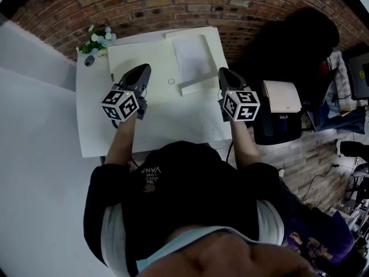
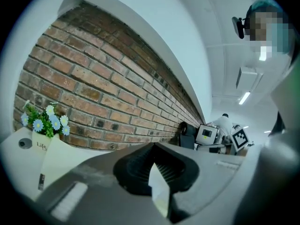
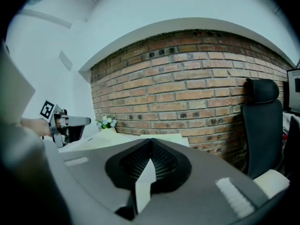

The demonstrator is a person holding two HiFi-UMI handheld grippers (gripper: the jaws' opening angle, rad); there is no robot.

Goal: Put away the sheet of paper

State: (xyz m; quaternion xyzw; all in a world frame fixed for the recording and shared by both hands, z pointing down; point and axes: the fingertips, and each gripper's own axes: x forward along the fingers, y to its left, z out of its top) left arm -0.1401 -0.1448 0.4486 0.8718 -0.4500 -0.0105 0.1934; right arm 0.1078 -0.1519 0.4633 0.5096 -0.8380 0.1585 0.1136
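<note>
- As the head view looks down on the white table (image 1: 98, 137), the sheet of paper (image 1: 193, 55) lies flat on the far side, ahead of both grippers and touched by neither. A white L-shaped rim (image 1: 195, 85) runs along its near and right sides. Only this view shows the sheet plainly.
- Left gripper (image 1: 143, 69): held over the table's left half. Its own view shows the jaws pressed together with nothing between them.
- Right gripper (image 1: 226, 74): held over the table's right edge. Its own view shows the jaws likewise together and empty.
- Head view only: a small round object (image 1: 171, 81) on the cream mat (image 1: 144, 53), and a pale boxy device (image 1: 281, 97) on a dark stand right of the table.
- Flower pot (image 2: 42, 144): a speck at the far left corner from above. The left gripper view shows it close, with blue-and-white blossoms.
- Left gripper view only: a distant person in white (image 2: 225, 123) and ceiling strip lights (image 2: 243, 97).
- Right gripper view only: the black office chair (image 3: 262, 121) seen upright against the brick wall (image 3: 197, 97).
</note>
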